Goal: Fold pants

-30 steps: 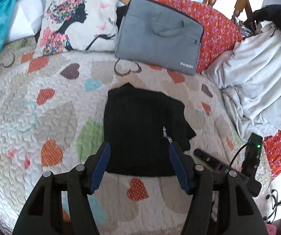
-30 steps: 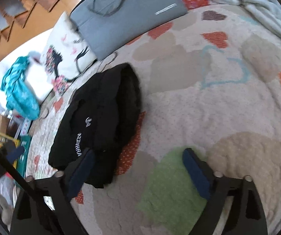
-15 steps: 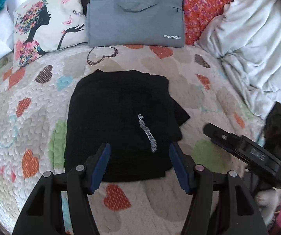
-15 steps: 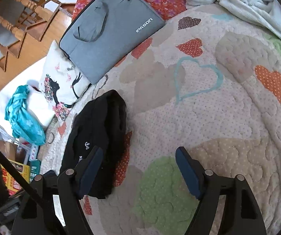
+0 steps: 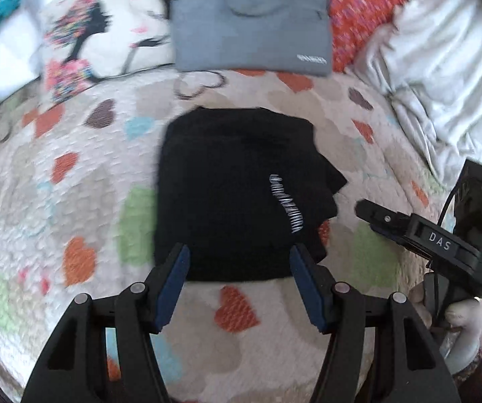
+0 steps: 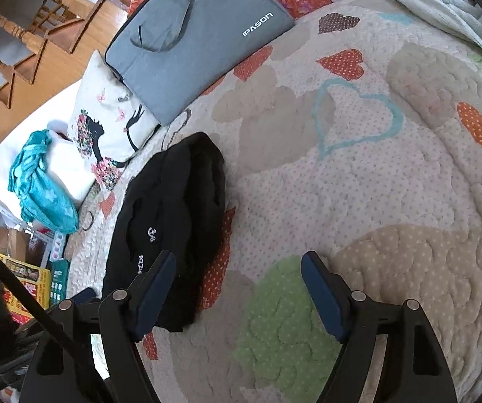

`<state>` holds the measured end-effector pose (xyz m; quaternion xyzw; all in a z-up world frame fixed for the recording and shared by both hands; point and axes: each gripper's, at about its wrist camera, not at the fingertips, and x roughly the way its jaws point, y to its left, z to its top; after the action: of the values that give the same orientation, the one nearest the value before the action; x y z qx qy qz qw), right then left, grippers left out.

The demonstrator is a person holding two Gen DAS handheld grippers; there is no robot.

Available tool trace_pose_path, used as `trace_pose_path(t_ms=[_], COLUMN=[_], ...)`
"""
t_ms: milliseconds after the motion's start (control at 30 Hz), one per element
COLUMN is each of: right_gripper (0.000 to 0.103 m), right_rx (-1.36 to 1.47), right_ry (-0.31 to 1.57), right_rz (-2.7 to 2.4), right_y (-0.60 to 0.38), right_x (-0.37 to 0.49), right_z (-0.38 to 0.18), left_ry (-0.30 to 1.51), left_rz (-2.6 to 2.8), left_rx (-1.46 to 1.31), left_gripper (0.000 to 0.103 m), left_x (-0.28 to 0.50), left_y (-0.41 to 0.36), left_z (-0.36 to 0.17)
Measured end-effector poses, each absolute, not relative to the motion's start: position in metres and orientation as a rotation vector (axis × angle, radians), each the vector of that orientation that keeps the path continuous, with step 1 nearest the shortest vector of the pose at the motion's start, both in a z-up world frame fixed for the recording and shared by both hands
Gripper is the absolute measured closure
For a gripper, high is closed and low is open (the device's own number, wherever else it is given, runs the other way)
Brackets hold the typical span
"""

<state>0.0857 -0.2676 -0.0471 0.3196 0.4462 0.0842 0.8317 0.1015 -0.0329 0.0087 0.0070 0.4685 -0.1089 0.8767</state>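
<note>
**Black pants folded on the heart quilt**

The pants [image 5: 237, 194] are seen folded into a compact black rectangle with white lettering near one edge; some layers jut out unevenly on one side. They lie flat on the bed's quilt [image 5: 73, 201], which is patterned with coloured hearts. The left claw [image 5: 239, 265] is held wide apart above the near hem, gripping nothing. The right claw [image 6: 237, 282] is likewise spread wide and empty beside the pants [image 6: 174, 221]. A grey laptop bag [image 6: 197, 33], a printed cushion [image 6: 106, 124] and wooden stairs [image 6: 22, 33] are seen beyond.
</note>
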Motion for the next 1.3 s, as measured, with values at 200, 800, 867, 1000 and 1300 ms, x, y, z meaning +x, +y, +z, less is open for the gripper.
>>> trace_pose_path(t_ms=[200, 800, 867, 1000, 1300], right_gripper=[0.021, 0.021, 0.021, 0.021, 0.034], right_rx=[0.639, 0.857, 0.829, 0.869, 0.681], right_ry=[0.976, 1.199, 1.203, 1.17, 1.135], right_rz=[0.162, 0.399, 0.383, 0.366, 0.407], right_y=[-0.262, -0.22, -0.212, -0.21, -0.19], right_x=[0.078, 0.14, 0.152, 0.177, 0.194], right_z=[-0.037, -0.048, -0.056, -0.064, -0.053], left_ry=[0.942, 1.079, 1.112, 1.118, 1.138], left_rz=[-0.175, -0.291, -0.296, -0.333, -0.441], left_rx=[-0.217, -0.475, -0.484, -0.503, -0.6], left_gripper=[0.042, 0.038, 0.038, 0.036, 0.045], left_x=[0.083, 0.21, 0.227, 0.25, 0.267], left_y=[0.042, 0.058, 0.054, 0.045, 0.035], left_z=[0.036, -0.034, -0.046, -0.053, -0.072])
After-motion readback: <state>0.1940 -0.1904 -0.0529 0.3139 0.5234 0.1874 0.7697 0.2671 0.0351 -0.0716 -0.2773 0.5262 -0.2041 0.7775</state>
